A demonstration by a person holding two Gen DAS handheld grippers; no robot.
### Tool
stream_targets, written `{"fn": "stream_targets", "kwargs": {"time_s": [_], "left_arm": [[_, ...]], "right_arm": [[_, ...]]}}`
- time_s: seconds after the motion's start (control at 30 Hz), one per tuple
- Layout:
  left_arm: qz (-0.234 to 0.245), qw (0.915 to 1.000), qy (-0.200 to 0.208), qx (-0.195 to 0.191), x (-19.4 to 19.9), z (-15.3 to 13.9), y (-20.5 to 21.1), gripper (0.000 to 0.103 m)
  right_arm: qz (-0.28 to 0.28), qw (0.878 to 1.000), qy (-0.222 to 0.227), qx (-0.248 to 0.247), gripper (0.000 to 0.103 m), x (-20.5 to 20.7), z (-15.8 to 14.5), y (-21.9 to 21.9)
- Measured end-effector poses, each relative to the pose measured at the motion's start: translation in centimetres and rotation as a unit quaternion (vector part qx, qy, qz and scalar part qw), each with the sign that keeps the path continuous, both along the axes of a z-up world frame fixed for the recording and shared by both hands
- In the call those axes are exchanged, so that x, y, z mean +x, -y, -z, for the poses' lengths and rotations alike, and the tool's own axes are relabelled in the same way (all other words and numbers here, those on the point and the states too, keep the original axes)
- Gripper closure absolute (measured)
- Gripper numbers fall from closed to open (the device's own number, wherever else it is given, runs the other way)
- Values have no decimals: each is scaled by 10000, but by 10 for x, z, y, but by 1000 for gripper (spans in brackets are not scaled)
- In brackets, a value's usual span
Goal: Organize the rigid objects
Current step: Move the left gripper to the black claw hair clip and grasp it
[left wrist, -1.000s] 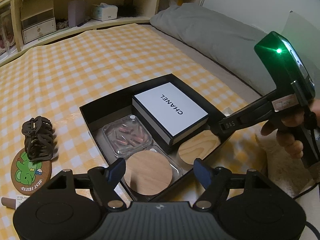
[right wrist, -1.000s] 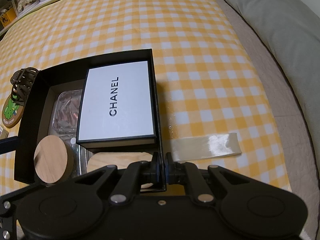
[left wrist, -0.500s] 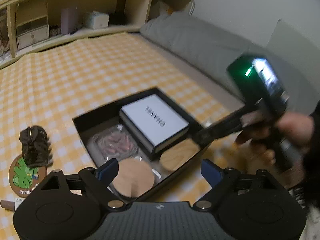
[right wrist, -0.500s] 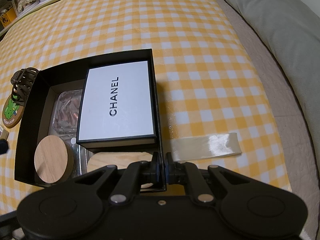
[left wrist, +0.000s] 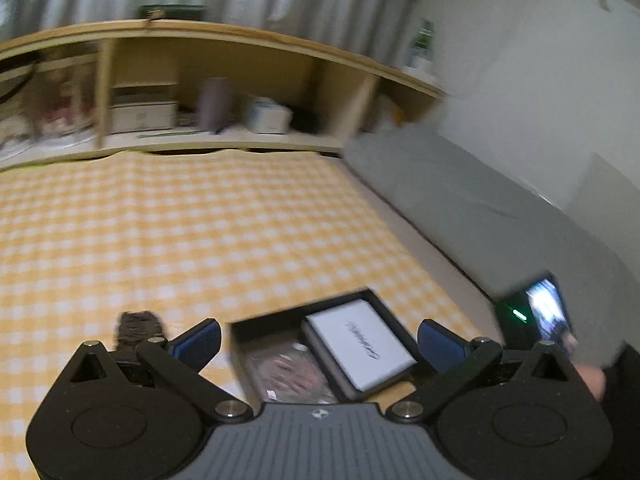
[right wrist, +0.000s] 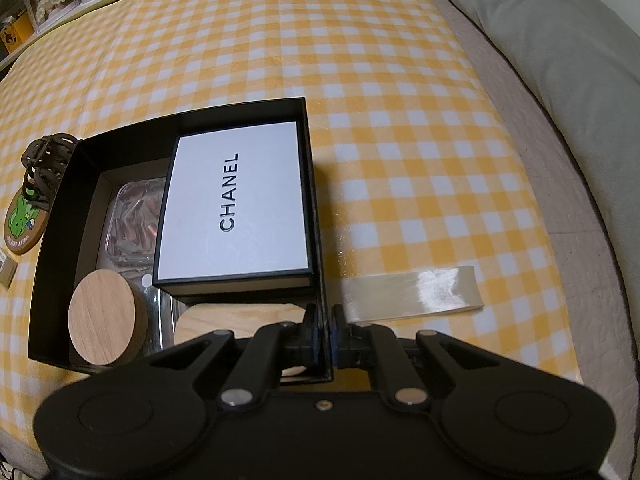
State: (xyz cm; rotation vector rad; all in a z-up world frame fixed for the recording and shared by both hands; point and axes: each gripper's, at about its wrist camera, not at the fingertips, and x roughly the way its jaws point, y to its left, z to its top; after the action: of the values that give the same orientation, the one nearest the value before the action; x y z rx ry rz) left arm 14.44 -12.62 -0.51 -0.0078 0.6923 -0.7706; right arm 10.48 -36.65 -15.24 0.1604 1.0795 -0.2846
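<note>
Jaws: left gripper [left wrist: 318,340] opening (nothing between), right gripper [right wrist: 322,330] clenched on black box [right wrist: 56,216] wall, two wooden lids [right wrist: 106,312] inside.

A grey pillow [right wrist: 560,28] lies beside the yellow checked cloth [right wrist: 360,60], below wooden shelves [left wrist: 224,40].

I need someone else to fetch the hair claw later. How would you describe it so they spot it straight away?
On the yellow-and-white checked cloth lies an open black box. Just outside its far left corner, a dark brown hair claw rests on a round coaster with a green cartoon figure. It is the only openwork, toothed thing there; its neighbours are flat or boxy.
</note>
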Motion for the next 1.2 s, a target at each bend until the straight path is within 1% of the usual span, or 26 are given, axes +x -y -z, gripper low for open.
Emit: {"fn": "stream_targets", "kwargs": {"time_s": [0.1,0.17,0.3,0.4,0.53,0.6,0.63,0.77,0.9,0.97,1.0,1.07,1.17,1.2], "left_arm": [[-477,9986,-215,-35,23,6,-11,0],[-818,9963,-277,4,36,11,-17,0],[-1404,9892,-386,164,64,25,-27,0],[-1714,9836,-480,291,82,37,-31,0],[-1870,9803,-332,535,97,54,-25,1],[-1901,9791,-275,660,102,63,-21,4],[-1890,9790,-274,718,105,68,-18,6],[-1885,9763,-259,1027,120,87,-12,11],[-1955,9732,-295,1172,129,101,-9,14],[-1934,9722,-284,1287,132,107,-7,23],[-1938,9714,-295,1337,133,110,-6,25],[-1993,9694,-368,1387,135,115,-7,37],[-2062,9675,-431,1396,138,119,-12,46],[-2071,9673,-414,1406,138,118,-13,48]], "right_arm": [[-3,10000,-2,-2,95,-2,1,2],[2,10000,0,1,95,0,0,-1],[0,10000,0,-2,95,-1,0,0],[-4,10000,4,-7,95,-1,-1,0],[-6,10000,3,-8,95,-1,-1,-3],[-8,10000,-1,-1,95,0,1,-2],[-6,10000,0,-5,95,1,0,-4],[-5,10000,0,-9,95,2,0,-3],[-10,10000,-1,-14,94,2,1,-3],[-7,10000,-1,-8,94,2,1,-3],[-6,10000,1,-4,94,2,1,-3],[-5,10000,1,0,94,3,1,-4],[-8,10000,0,-4,94,3,2,-3],[-8,10000,0,-2,94,4,1,-4]]}}
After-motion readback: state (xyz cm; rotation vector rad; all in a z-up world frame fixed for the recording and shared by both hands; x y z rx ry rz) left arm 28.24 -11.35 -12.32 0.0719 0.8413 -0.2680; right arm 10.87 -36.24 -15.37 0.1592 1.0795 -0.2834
